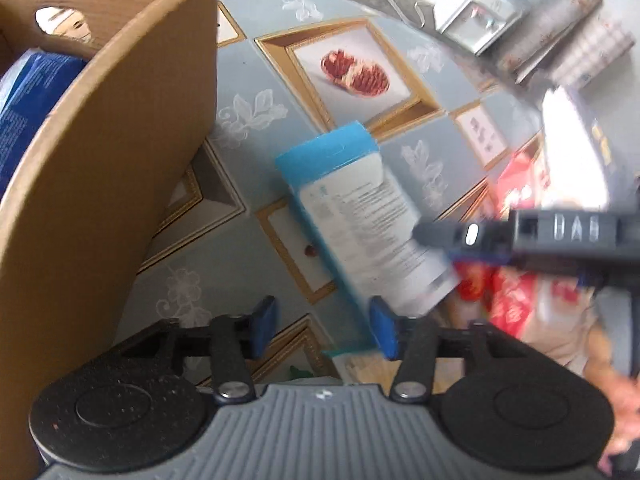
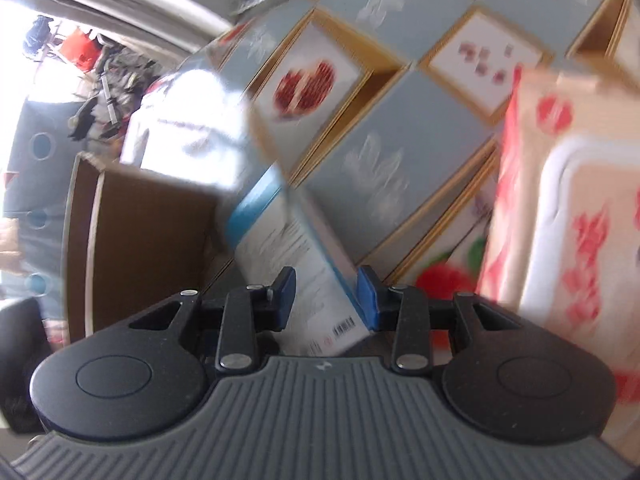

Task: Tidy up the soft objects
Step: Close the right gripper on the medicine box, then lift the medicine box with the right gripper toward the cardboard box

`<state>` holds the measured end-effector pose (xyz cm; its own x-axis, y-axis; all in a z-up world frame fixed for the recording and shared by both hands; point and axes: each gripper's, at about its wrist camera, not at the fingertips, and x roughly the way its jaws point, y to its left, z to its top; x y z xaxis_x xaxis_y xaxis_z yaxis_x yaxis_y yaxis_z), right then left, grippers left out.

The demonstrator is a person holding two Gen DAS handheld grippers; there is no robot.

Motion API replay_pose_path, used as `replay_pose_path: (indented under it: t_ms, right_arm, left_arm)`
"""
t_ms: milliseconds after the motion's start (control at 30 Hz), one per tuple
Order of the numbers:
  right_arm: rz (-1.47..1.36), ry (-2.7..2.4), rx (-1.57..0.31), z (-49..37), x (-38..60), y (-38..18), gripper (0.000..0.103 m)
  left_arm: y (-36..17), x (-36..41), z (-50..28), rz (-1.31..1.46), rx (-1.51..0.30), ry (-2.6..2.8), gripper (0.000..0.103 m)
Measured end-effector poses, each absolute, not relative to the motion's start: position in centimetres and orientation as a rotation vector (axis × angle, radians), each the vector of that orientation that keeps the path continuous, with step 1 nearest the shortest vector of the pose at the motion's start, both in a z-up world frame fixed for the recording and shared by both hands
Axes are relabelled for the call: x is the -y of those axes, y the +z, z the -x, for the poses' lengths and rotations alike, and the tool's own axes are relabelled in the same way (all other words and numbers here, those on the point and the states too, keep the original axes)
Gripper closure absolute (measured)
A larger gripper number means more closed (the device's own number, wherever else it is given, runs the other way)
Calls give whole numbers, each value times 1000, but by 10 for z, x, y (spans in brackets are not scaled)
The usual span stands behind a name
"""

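A table covered with a patterned cloth (image 1: 256, 240), grey-blue panels with white leaves and gold-framed fruit pictures, fills both views. At its left side in the left wrist view stands an open cardboard box (image 1: 120, 152), with a blue packet (image 1: 24, 100) seen inside it. A blue-and-white carton (image 1: 360, 216) printed with small text is held tilted above the cloth, just beside the cardboard box. It is clamped near its lower end by the right gripper (image 2: 326, 300), whose blue pads are pressed on both of its sides; in the left wrist view that gripper is seen reaching in from the right onto the carton. The left gripper (image 1: 324, 330) is held with its jaws apart; its right pad lies at the carton's lower corner, its left pad stands clear, and nothing is gripped. A red-and-cream patterned package (image 2: 560, 208) lies on the table to the right of the carton. Both views are blurred.
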<state>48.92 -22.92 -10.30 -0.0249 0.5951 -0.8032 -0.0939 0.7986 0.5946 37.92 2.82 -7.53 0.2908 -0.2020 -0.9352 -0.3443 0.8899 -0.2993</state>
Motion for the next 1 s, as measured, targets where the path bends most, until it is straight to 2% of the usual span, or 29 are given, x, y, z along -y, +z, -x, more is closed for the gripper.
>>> replay_pose_path:
  t_ms: [100, 333, 600, 667, 1000]
  right_arm:
    - [-355, 570, -1491, -482, 222, -101, 69]
    - [-408, 527, -1467, -487, 218, -110, 70]
    - [-407, 547, -1449, -478, 203, -113, 70]
    - [-410, 534, -1434, -475, 204, -110, 70]
    - [-473, 521, -1320, -441, 227, -45, 70]
  left_arm:
    - [-73, -29, -379, 505, -1278, 91, 41]
    - [-82, -20, -388, 455, -1291, 75, 35]
    - [-82, -9, -396, 404, -1288, 56, 42]
    - [-75, -7, -394, 379, -1277, 60, 52]
    - [-16, 2, -368, 323, -1150, -23, 54]
